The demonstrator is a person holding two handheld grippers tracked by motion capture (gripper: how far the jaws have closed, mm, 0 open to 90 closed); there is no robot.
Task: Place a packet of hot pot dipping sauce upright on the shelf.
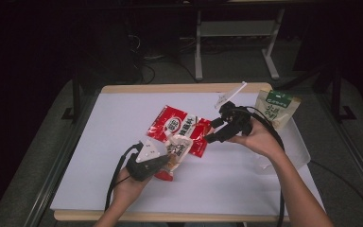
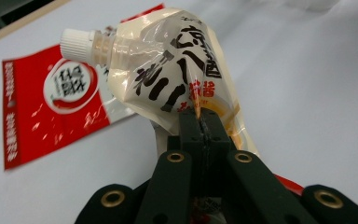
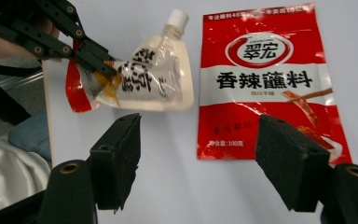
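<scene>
A cream spout pouch with a white cap and black lettering hangs tilted just above the table. My left gripper is shut on the pouch's lower edge, where the pouch has a red bottom. In the high view this gripper is left of centre, with the pouch at its tip. A flat red sachet lies on the white sheet right behind the pouch. My right gripper hovers at the sachet's right edge. In the right gripper view its jaws stand wide apart with nothing between them, looking at the pouch and the sachet.
A white bag with a green label stands at the back right, in a clear tray by the table's right edge. A white tag sticks up behind the right gripper. The white sheet covers the wooden table.
</scene>
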